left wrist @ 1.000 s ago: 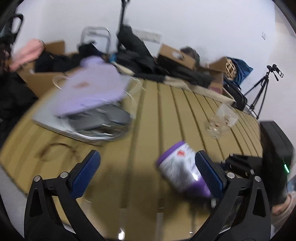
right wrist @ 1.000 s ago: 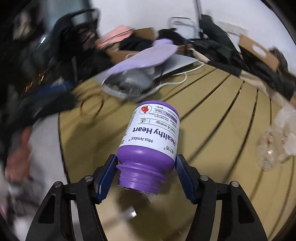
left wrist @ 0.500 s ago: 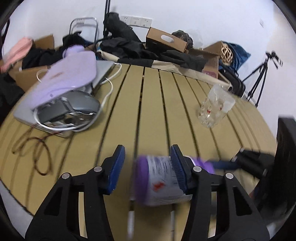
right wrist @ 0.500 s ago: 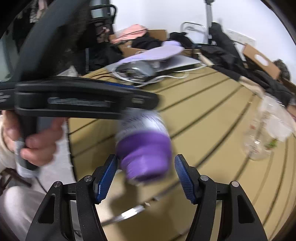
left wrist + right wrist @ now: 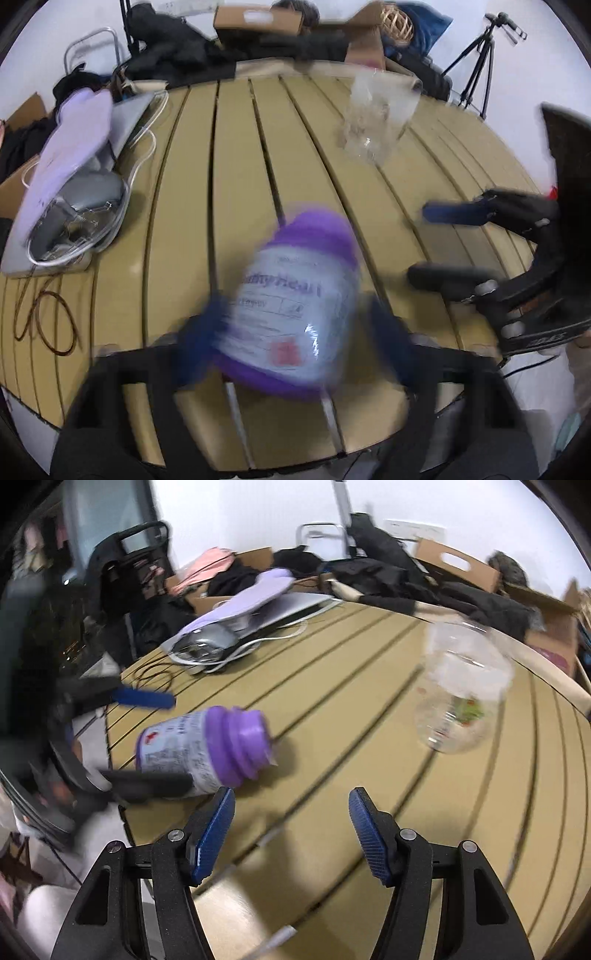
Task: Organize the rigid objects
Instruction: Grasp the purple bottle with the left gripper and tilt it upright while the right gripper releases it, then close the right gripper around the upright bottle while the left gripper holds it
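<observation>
A makeshift recording room is showing itself: black camera tripod (image 5: 476, 70) standing far right, brown cardboard boxes (image 5: 458, 566) and dark clothing (image 5: 173, 55) crowding behind the tan slatted table (image 5: 236, 155).

Motion blur smears the left gripper (image 5: 295, 325) and purple bottle (image 5: 295, 314) — grip unclear.

The only readable print is on the white label of the purple bottle (image 5: 295, 295). In the left wrist view, blurred by motion, the large purple letters give "Healthy Heart", with the first and last letters smeared. Below it runs a smaller line, too blurred to read, and a red mark sits near the bottle's near end. In the right wrist view the bottle (image 5: 199, 749) shows a red emblem on its label; the small print beside it cannot be read.
</observation>
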Demonstrator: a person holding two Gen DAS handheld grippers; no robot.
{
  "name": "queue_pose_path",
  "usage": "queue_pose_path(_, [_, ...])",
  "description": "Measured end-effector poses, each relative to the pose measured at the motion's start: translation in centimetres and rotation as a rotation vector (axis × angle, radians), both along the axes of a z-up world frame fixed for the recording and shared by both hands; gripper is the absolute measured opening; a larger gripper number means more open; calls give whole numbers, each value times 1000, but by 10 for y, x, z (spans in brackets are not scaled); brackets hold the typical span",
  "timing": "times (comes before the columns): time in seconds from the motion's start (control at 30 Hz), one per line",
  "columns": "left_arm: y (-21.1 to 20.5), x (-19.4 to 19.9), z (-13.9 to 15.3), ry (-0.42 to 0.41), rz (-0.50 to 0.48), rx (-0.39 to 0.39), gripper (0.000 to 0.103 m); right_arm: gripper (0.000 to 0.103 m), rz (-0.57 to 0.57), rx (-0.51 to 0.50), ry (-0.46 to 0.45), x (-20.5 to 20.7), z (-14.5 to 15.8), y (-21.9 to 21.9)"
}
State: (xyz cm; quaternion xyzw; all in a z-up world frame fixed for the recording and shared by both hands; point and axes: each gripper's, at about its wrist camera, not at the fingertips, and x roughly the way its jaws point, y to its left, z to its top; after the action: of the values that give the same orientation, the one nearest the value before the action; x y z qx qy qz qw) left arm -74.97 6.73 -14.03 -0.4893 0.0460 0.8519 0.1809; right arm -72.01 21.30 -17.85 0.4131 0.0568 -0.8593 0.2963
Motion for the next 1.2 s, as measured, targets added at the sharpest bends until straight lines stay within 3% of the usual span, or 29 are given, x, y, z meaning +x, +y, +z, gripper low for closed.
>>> queue_pose_path(0.27, [-1,6,10,62,35,-24,61,69,-48,-27,-11,6,9,21])
queue_pose_path(0.37, [-10,19,29,151,54,4,61,69,-65,-71,-16,7,20,26])
queue_pose_path(0.5, [-16,39,64,332,47,59,61,70,-56,-244,-42,2,46,31])
queue_pose_path(0.57, [-19,47,78,400,50,94,61,81,-41,-347,-73,-3,58,31])
queue_pose_path(0.7, [-21,55,95,465,47,145,61,84,6,-545,-150,-12,80,26])
queue_pose_path(0.8, [-20,55,102,493,28,165,61,84,39,-618,-181,-17,91,16])
queue_pose_path(1.2, [-16,65,112,576,-37,190,61,83,62,-667,-250,-37,97,-10])
